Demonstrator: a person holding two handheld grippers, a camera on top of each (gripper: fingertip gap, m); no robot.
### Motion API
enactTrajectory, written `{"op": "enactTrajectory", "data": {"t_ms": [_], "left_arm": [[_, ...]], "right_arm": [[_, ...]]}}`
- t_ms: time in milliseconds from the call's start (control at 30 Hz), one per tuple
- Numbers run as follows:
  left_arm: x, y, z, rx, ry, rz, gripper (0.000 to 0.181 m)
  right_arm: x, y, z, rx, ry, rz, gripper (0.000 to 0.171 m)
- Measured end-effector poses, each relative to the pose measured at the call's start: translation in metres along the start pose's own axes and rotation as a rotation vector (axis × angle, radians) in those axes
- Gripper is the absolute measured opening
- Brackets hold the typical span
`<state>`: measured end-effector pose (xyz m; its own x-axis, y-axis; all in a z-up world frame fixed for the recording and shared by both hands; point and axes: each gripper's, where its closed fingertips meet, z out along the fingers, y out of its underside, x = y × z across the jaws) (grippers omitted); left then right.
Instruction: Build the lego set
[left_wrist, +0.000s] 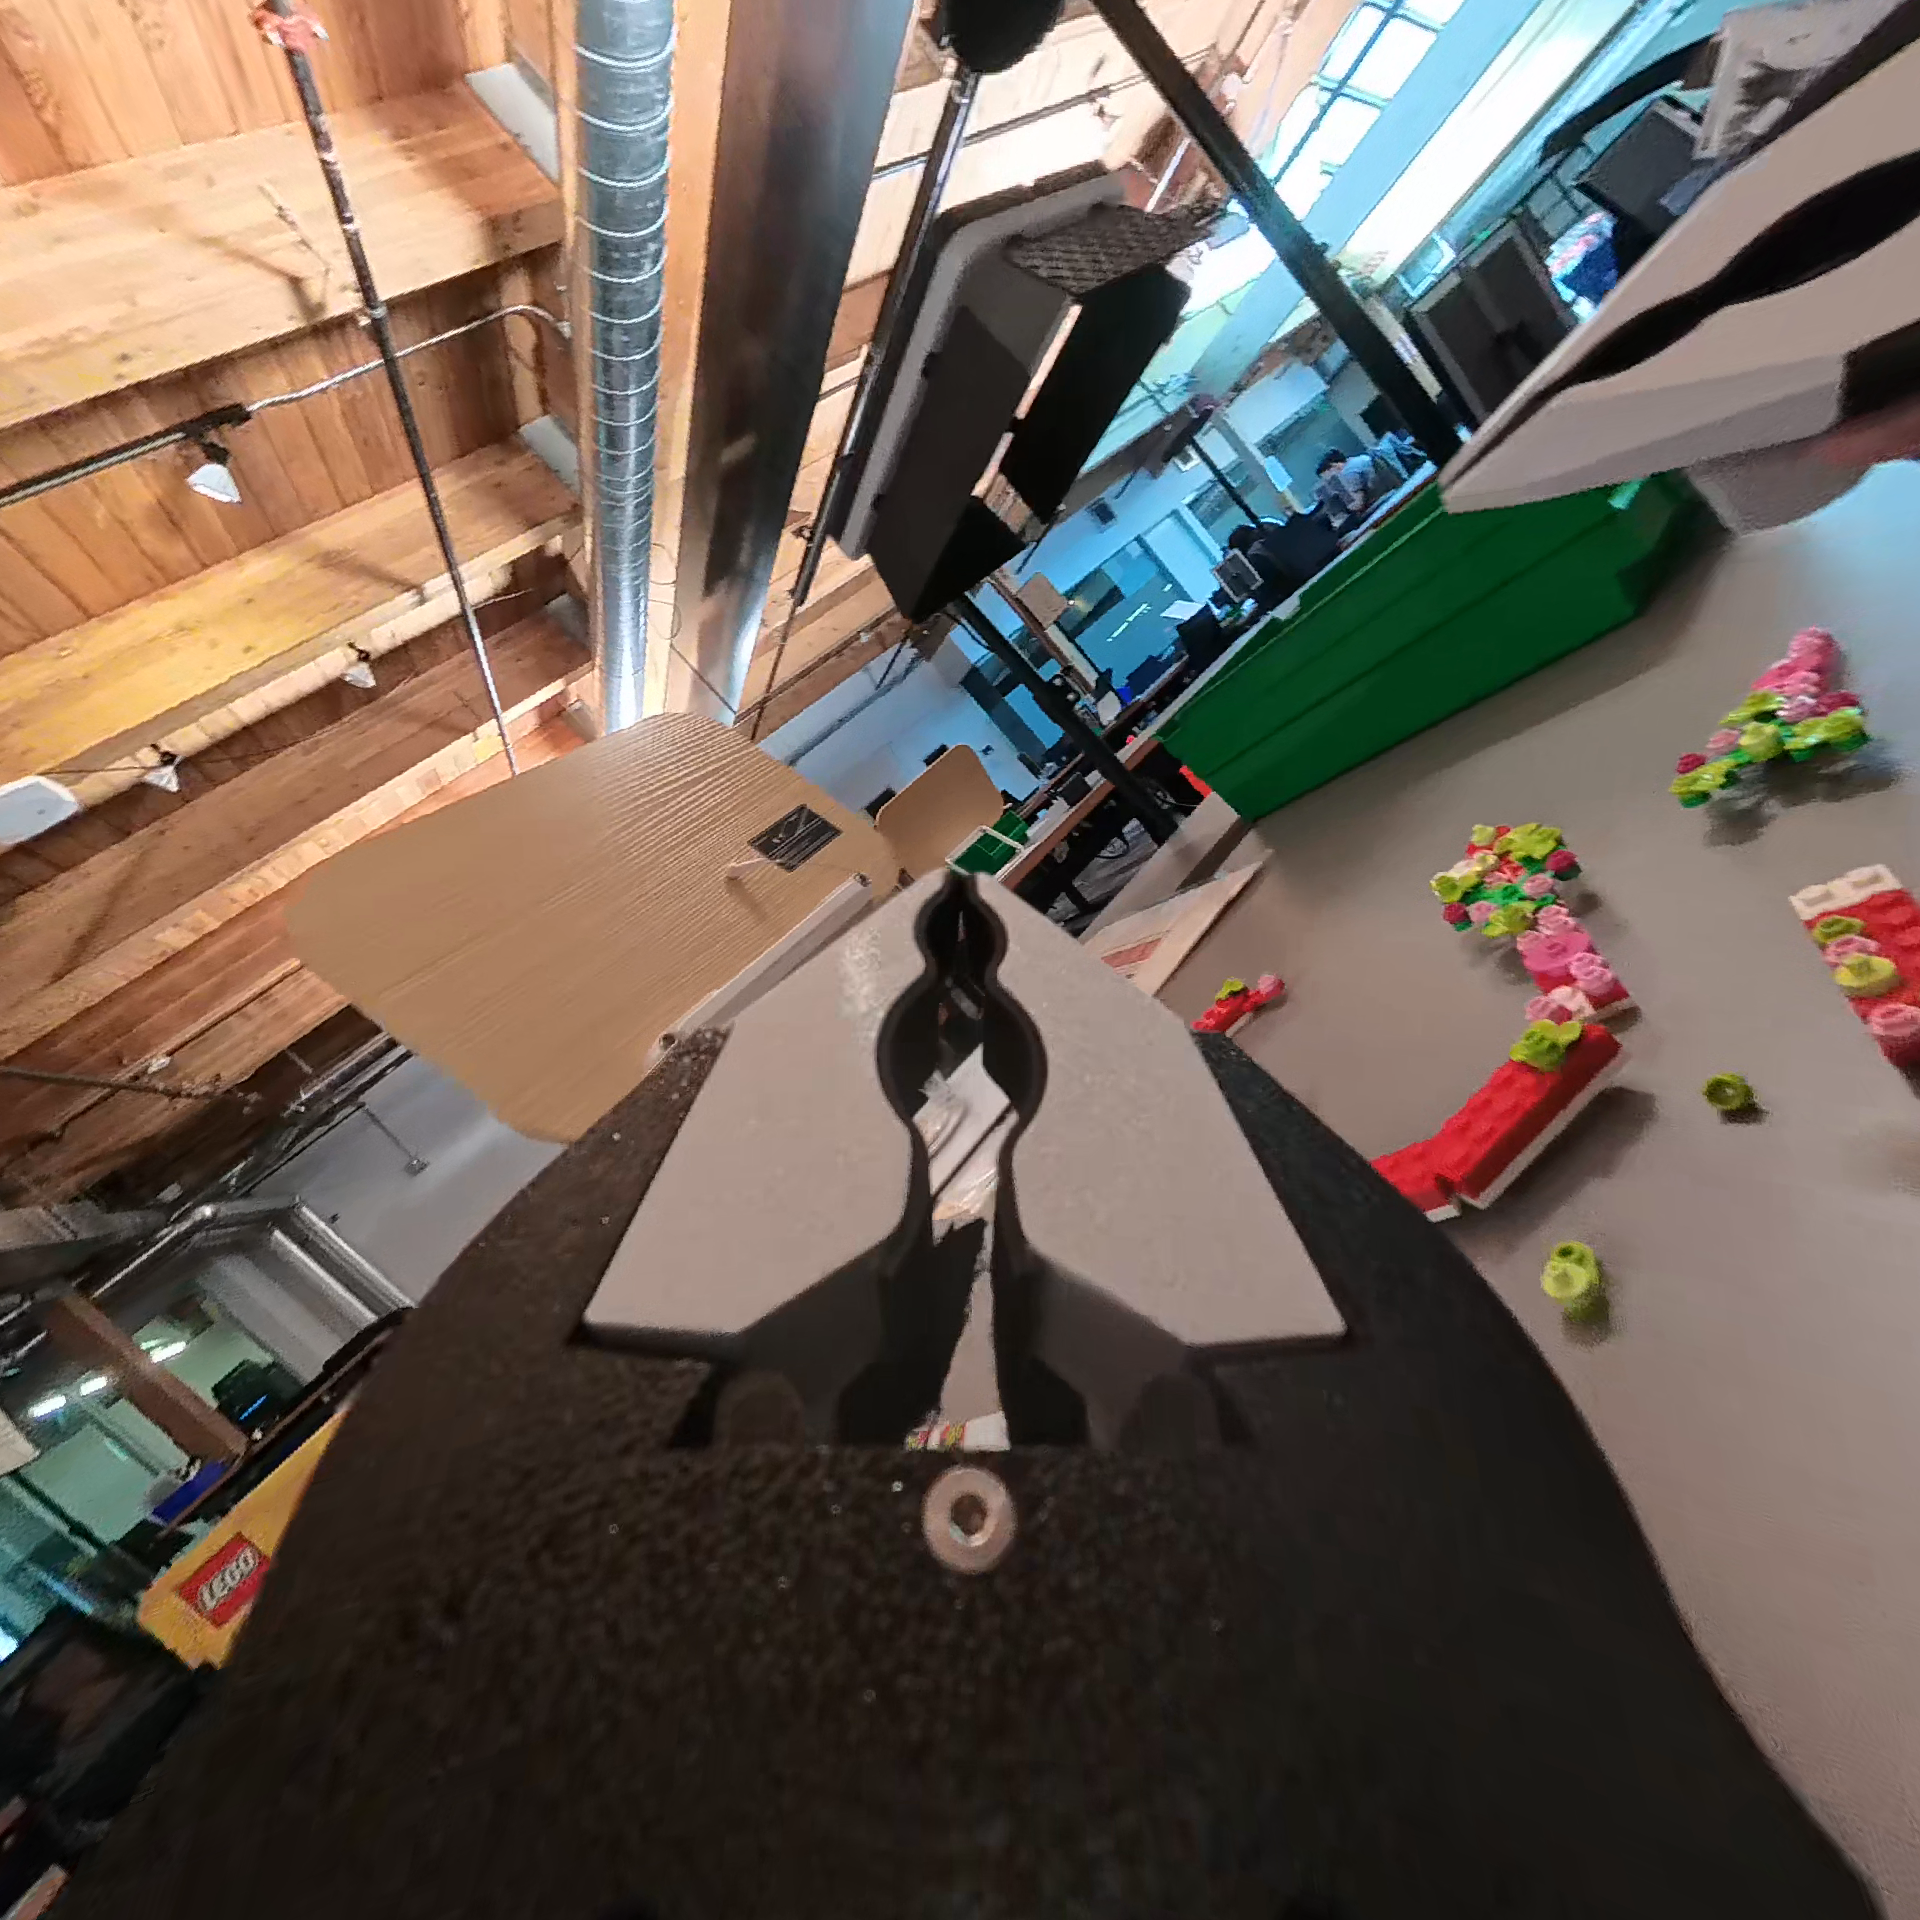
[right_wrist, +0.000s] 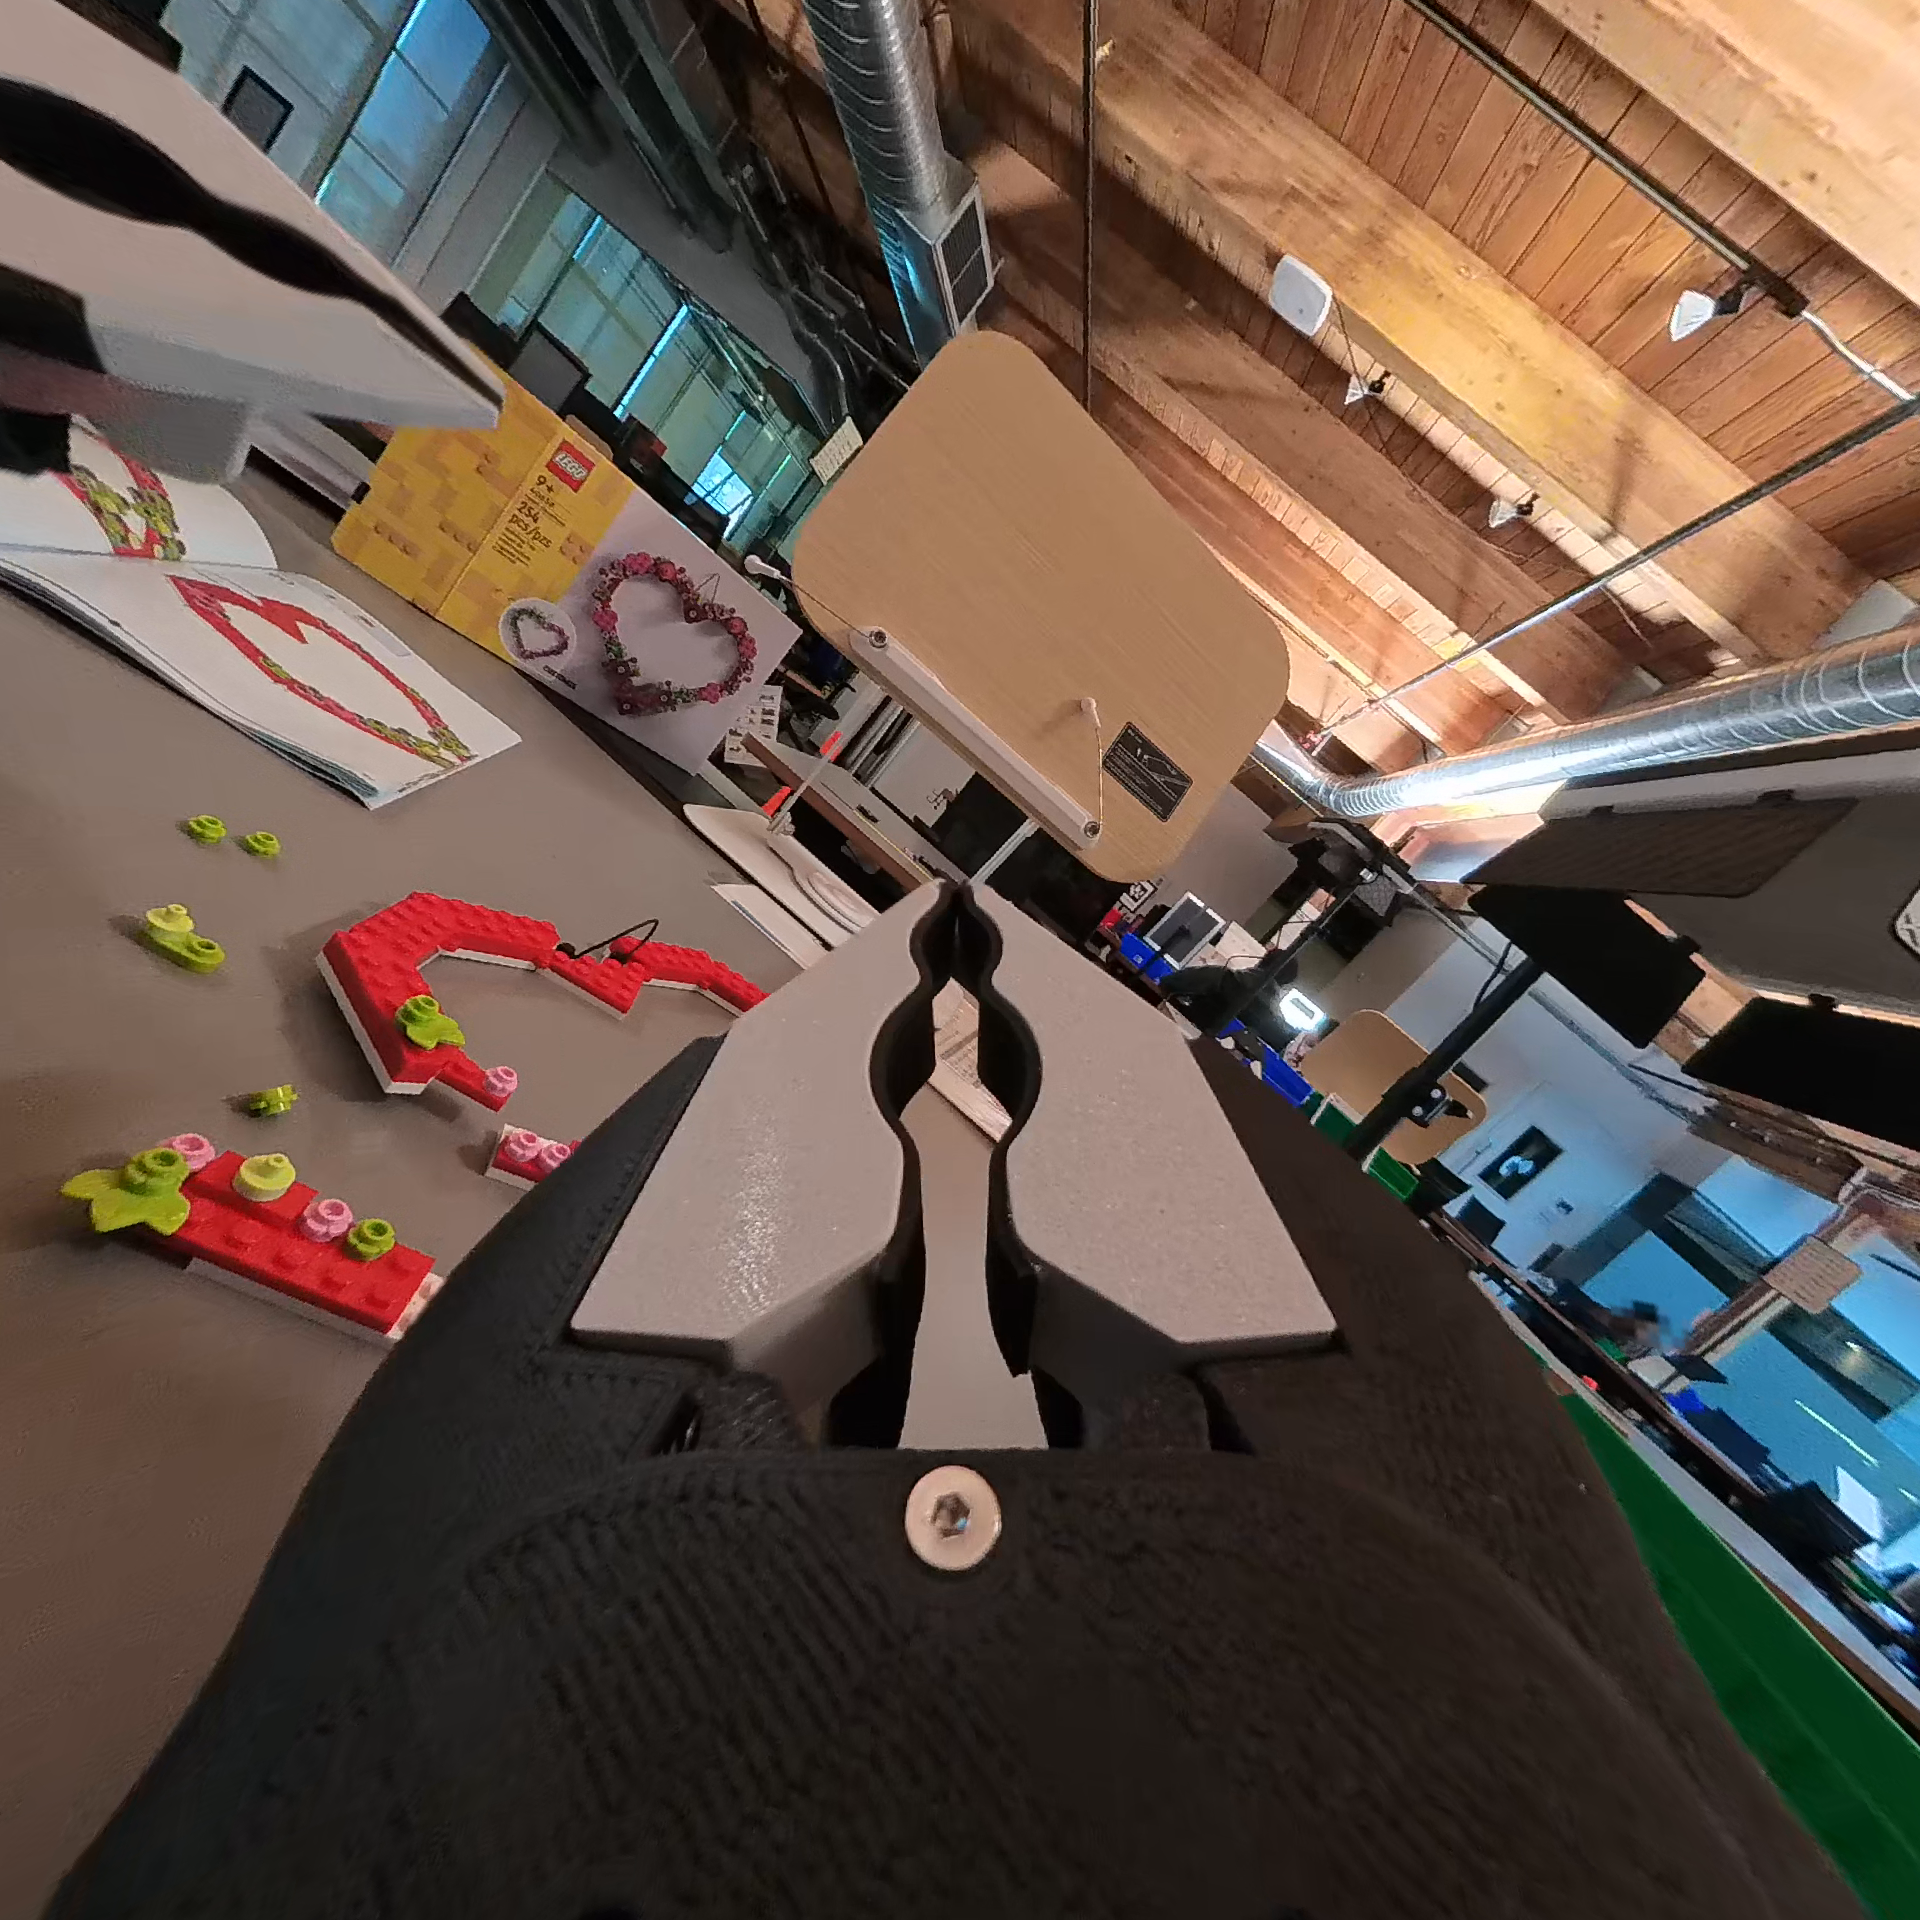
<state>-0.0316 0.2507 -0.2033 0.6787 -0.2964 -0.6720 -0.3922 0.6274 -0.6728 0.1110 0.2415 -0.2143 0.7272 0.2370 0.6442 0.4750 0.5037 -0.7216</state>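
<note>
Both grippers are shut and empty, raised and tilted off the grey table. My left gripper (left_wrist: 961, 883) points past the table's far edge; red brick sections with pink and lime flowers (left_wrist: 1501, 1127) and flower clusters (left_wrist: 1512, 899) lie to its right. My right gripper (right_wrist: 956, 891) also points past the edge. To its left lie a red heart-shaped frame (right_wrist: 499, 966), a red strip with flowers and leaves (right_wrist: 281, 1236), and loose lime pieces (right_wrist: 185, 935). The other gripper shows blurred at the top right of the left wrist view (left_wrist: 1714, 343) and the top left of the right wrist view (right_wrist: 239, 322).
An open instruction booklet (right_wrist: 270, 665) and the yellow set box (right_wrist: 488, 520) lie at the table's back left. A green bin (left_wrist: 1423, 644) stands at the table's far side. A wooden chair back (right_wrist: 1039, 613) rises beyond the table edge. About 15 cm separates my left fingertips from my right.
</note>
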Motion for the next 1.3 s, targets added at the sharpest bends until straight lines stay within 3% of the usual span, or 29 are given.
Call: {"op": "enactTrajectory", "data": {"t_ms": [567, 1300], "left_arm": [[0.004, -0.012, -0.005, 0.024, -0.002, 0.098, 0.0], [-0.014, -0.004, -0.006, 0.012, -0.05, -0.068, 0.0]], "right_arm": [[-0.028, -0.008, 0.009, 0.018, -0.079, -0.064, 0.0], [-0.038, -0.018, 0.008, 0.054, -0.096, -0.142, 0.0]]}}
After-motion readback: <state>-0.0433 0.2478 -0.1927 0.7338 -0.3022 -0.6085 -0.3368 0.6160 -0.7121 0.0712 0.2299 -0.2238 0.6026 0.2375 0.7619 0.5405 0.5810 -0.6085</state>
